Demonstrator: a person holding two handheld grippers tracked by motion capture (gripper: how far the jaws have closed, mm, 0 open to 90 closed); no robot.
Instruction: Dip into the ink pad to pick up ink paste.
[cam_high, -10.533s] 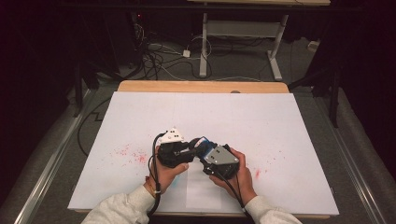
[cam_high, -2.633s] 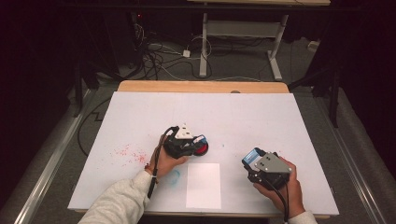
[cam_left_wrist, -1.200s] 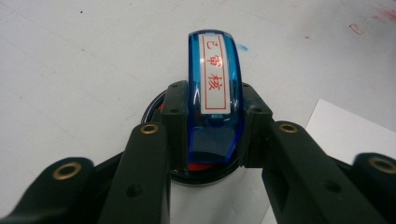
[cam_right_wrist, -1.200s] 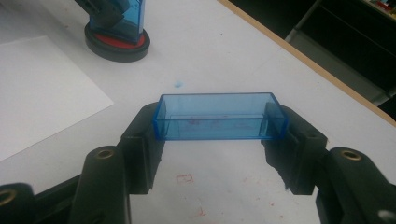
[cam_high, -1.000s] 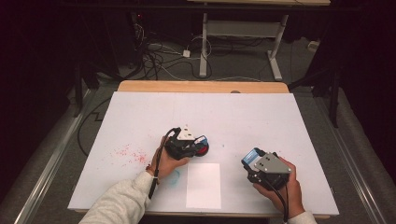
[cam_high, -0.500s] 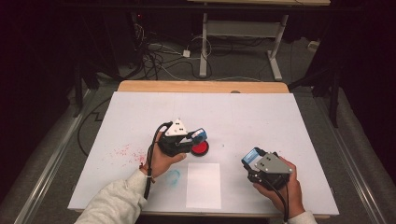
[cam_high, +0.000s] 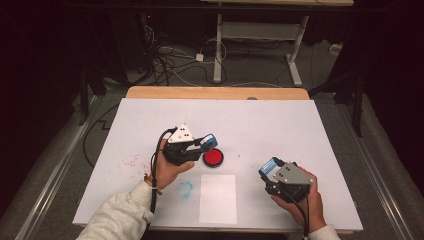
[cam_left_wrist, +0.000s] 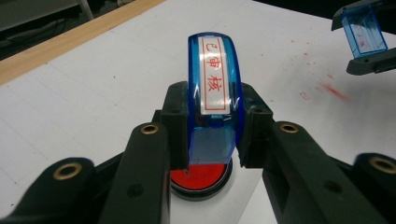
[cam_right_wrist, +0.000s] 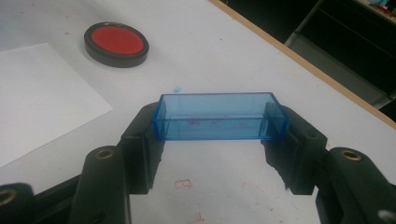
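Note:
My left gripper (cam_high: 204, 144) is shut on a blue stamp (cam_high: 209, 140) and holds it just above and left of the round red ink pad (cam_high: 213, 158). In the left gripper view the jaws clamp the sides of the stamp (cam_left_wrist: 214, 93), whose label bears red characters, and the ink pad (cam_left_wrist: 201, 176) lies right beneath it. A white paper sheet (cam_high: 218, 198) lies in front of the pad. At the right, my right gripper (cam_high: 267, 170) is shut on the stamp's clear blue cap (cam_right_wrist: 219, 116), held off the table by its two ends.
A white cover (cam_high: 300, 125) lies over the table, with a bare wooden strip (cam_high: 215, 92) along the far edge. Red ink specks (cam_high: 131, 162) and a blue smear (cam_high: 185, 189) mark the cover at the left. Cables and desk legs lie on the floor beyond.
My left gripper has lifted the stamp up and a little to the left off the ink pad, uncovering the pad's red face. The right gripper and cap have stayed put.

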